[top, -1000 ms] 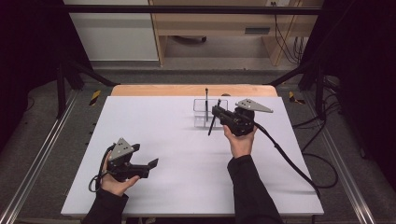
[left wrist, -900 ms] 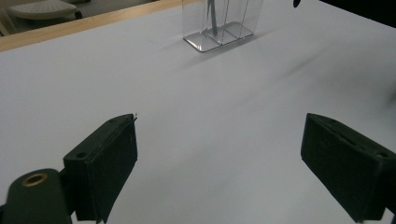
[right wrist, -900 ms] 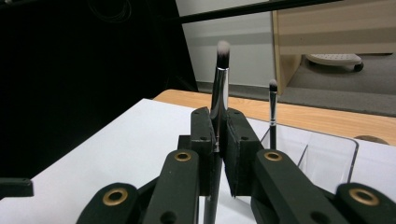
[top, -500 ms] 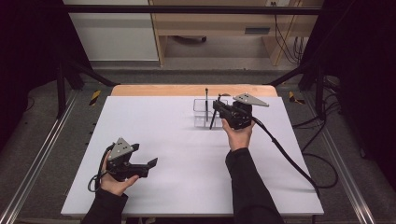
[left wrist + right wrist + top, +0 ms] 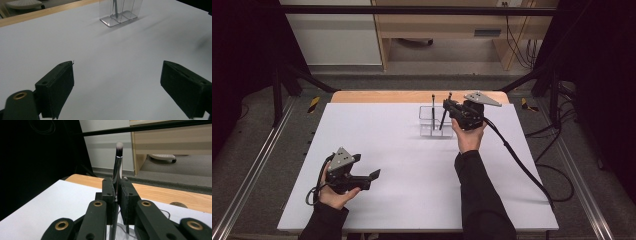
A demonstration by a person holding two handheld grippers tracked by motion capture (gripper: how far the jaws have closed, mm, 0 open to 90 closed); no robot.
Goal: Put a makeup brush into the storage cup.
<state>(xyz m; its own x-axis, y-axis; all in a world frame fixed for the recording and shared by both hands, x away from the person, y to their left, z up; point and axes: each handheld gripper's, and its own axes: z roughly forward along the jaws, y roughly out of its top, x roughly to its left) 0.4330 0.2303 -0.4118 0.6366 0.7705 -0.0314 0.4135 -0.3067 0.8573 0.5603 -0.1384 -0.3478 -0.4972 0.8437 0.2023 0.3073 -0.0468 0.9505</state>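
Brush clamped between the right gripper's two black jaws stands nearly upright in the middle of the right gripper view, its metal ferrule and pale bristle tip rising above the pads toward the upper centre of the frame, its dark handle running down below them. In the high view the same brush leans slightly at upper centre, its lower end over or inside the clear holder; whether it touches the bottom cannot be told. The right gripper sits just right of the holder, held by a hand whose dark sleeve runs down to the bottom edge. A second brush stands in the holder's left part. At lower left of the high view the left gripper rests low over the white table. In the left gripper view its jaws stand wide apart with nothing between them, and the holder appears at top centre.
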